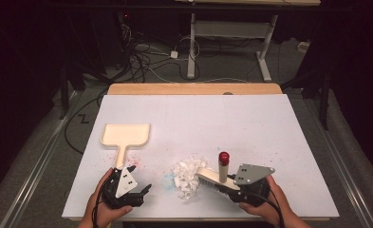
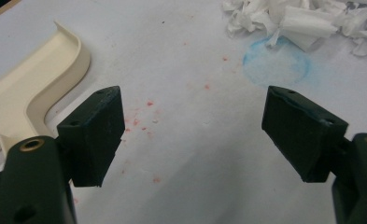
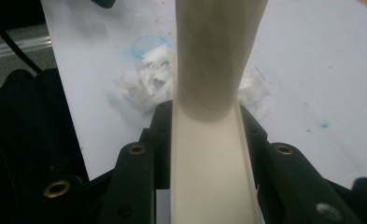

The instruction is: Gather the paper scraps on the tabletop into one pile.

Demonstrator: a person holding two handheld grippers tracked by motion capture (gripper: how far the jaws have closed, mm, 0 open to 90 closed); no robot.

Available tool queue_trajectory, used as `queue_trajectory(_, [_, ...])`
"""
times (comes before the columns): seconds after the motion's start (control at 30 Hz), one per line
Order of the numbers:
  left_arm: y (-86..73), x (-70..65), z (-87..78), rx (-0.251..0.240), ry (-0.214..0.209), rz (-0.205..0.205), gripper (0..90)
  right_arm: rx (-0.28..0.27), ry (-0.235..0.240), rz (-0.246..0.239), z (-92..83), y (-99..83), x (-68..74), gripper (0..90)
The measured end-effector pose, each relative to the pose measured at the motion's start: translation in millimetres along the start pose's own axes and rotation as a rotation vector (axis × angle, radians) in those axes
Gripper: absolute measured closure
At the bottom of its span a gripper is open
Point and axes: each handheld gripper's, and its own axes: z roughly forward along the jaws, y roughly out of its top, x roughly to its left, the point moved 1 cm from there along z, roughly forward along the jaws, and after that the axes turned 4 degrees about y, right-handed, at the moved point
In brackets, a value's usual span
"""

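A big white table [image 1: 231,118] holds everything. A strip of bare wood runs along its far edge.

The cream dustpan [image 1: 125,135] lies flat near the left edge of the table. Its wide tray points to the far edge and its thin handle points to the near edge. In the left gripper view the dustpan [image 2: 27,93] curves along the left side.

The brush [image 1: 216,175] sits close to the near edge, right of the middle. Its cream handle stands up and has a red tip on top. Its bristles touch the table just beside the paper.

The pile of torn white paper bits [image 1: 186,176] lies near the middle of the near edge, between the two grippers. A faint blue ring is drawn on the table just beside the pile. Small red specks dot the table near the dustpan.

The right gripper [image 1: 231,185] is at the near edge on the right, and its jaws are clamped on the base of the brush [image 3: 209,154].

The left gripper [image 1: 139,183] is at the near edge on the left, right by the end of the dustpan handle. Its jaws stand wide apart with nothing between them.
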Motion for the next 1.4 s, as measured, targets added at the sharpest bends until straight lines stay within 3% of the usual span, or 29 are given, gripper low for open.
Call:
queue_trajectory(0.2, [1.4, -0.4, 1.0, 0.001, 0.005, -0.001, 20.4, -0.064, -0.024, 0.019, -22.2, -0.1, -3.6, 67.5])
queue_trajectory(0.27, [1.3, -0.2, 1.6, 0.009, 0.004, 0.004, 20.4, -0.085, -0.012, 0.017, -26.4, 2.4, -2.1, 67.5])
queue_trajectory(0.37, [0.7, 0.1, 1.9, 0.011, 0.004, 0.001, 20.4, -0.101, 0.047, -0.007, -27.5, 7.1, 5.6, 67.5])
queue_trajectory(0.47, [0.3, 0.7, 2.1, 0.008, 0.006, -0.007, 20.4, -0.096, 0.144, -0.029, -21.1, 10.8, 17.4, 67.5])
queue_trajectory(0.57, [0.2, 0.8, 2.5, 0.008, 0.005, -0.010, 20.4, -0.068, 0.234, -0.077, -7.4, 11.8, 27.3, 67.5])
queue_trajectory(0.7, [0.6, 0.3, 2.7, 0.006, 0.002, -0.007, 20.4, -0.011, 0.299, -0.129, 16.2, 8.8, 31.3, 67.5])
queue_trajectory(0.77, [0.9, 0.3, 3.1, 0.009, 0.001, -0.004, 20.4, 0.013, 0.293, -0.129, 27.2, 6.6, 27.1, 67.5])
queue_trajectory(0.87, [1.1, -0.3, 3.6, 0.010, -0.002, -0.005, 20.4, 0.005, 0.299, -0.109, 36.1, 8.0, 15.4, 67.5])
queue_trajectory(1.07, [1.2, -3.3, 5.9, 0.017, -0.011, 0.005, 20.4, 0.003, 0.257, -0.107, 46.0, 13.1, -2.5, 67.5])
queue_trajectory(1.1, [1.4, -3.4, 6.1, 0.019, -0.011, 0.007, 20.4, -0.001, 0.259, -0.105, 46.5, 13.9, -4.8, 67.5])
queue_trajectory(1.17, [1.8, -3.9, 6.6, 0.017, -0.013, 0.006, 20.4, -0.006, 0.216, -0.119, 46.2, 16.3, -7.9, 67.5])
queue_trajectory(1.23, [1.9, -4.5, 6.7, 0.018, -0.014, 0.009, 20.4, -0.022, 0.208, -0.103, 44.4, 18.6, -12.2, 67.5])
queue_trajectory(1.4, [1.7, -4.8, 5.7, 0.017, -0.014, 0.012, 20.4, -0.028, 0.216, -0.105, 39.4, 18.1, -10.8, 67.5])
